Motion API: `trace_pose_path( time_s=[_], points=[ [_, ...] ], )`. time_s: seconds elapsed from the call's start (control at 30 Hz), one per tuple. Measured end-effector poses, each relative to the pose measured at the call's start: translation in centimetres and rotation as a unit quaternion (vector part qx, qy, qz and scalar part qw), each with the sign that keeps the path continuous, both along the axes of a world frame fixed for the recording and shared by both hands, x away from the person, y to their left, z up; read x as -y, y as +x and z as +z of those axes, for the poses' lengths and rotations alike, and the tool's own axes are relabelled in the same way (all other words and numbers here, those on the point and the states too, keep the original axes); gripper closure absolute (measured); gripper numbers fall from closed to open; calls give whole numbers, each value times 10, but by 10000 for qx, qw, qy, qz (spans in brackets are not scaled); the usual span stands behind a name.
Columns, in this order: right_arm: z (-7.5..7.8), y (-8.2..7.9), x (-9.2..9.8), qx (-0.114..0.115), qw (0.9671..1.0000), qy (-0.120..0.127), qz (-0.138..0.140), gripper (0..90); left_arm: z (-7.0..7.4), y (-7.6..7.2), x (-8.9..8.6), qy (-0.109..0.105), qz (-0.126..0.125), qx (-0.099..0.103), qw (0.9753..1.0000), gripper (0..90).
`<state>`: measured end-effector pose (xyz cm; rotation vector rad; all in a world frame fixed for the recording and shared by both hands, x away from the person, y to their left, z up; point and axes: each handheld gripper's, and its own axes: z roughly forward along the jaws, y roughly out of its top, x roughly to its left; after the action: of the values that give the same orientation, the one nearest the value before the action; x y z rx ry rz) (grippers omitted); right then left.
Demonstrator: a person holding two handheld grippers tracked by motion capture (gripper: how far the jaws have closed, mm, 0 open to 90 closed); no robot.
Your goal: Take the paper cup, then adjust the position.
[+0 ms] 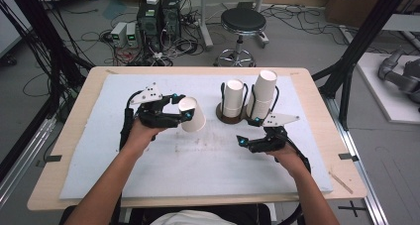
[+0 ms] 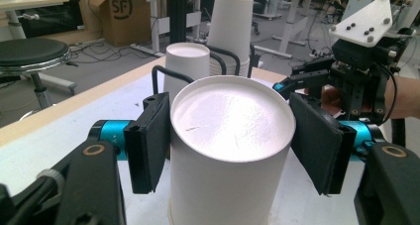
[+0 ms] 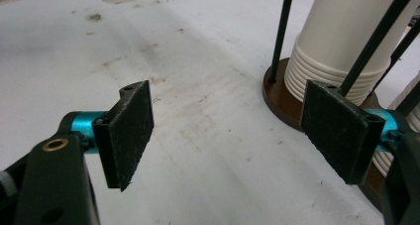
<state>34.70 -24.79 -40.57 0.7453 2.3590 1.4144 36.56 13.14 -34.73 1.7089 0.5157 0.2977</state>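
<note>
Overhead, a light wooden table [image 1: 74, 150] carries a white foam mat [image 1: 198, 165] marked with brownish scuffs and specks near its middle. On the mat's far half stand two round brown bases with black wire uprights, each holding a stack of upturned white paper cups: the shorter stack [image 1: 233, 99] to the left, the taller stack [image 1: 263, 93] just beside it on the right. The left gripper [image 1: 187, 116], held from the person's left hand [image 1: 141, 134], has its jaws set against opposite sides of a single upturned paper cup [image 1: 191, 114] on the mat left of the stacks; in the left gripper view the dark pads [image 2: 151, 140] flank the cup [image 2: 228, 150], apparently touching its wall. The right gripper [image 1: 241, 140] hovers low above the mat in front of the stacks, jaws spread apart with nothing between them. Around the table lies a grey concrete floor [image 1: 297, 41] strewn with cables, with a black round stool [image 1: 242, 22], computer towers [image 1: 158, 17], cardboard boxes at the far edge, and black frame struts at both sides
</note>
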Motion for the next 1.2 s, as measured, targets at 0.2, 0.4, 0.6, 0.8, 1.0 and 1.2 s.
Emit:
trace_pose_path(
  time_s=[0.2,0.4,0.6,0.8,1.0,1.2],
  points=[
    [5,-8,3,-282,9993,139,179,213,-4,-6,-1,-34,-134,2,9999,350],
    [6,-14,1,-340,9987,369,115,213,-8,-10,0,39,-173,51,9998,349],
    [10,-17,-6,-258,9968,714,234,213,-15,-12,0,92,-209,21,9997,349],
    [10,-21,-17,-154,9967,693,392,213,-14,-15,0,181,-276,74,9994,349],
    [9,-28,-24,-97,9953,814,522,213,-14,-24,6,177,-408,100,9990,349],
    [11,-30,-42,-2,9929,933,741,213,-15,-27,14,191,-476,85,9986,349]
  ],
)
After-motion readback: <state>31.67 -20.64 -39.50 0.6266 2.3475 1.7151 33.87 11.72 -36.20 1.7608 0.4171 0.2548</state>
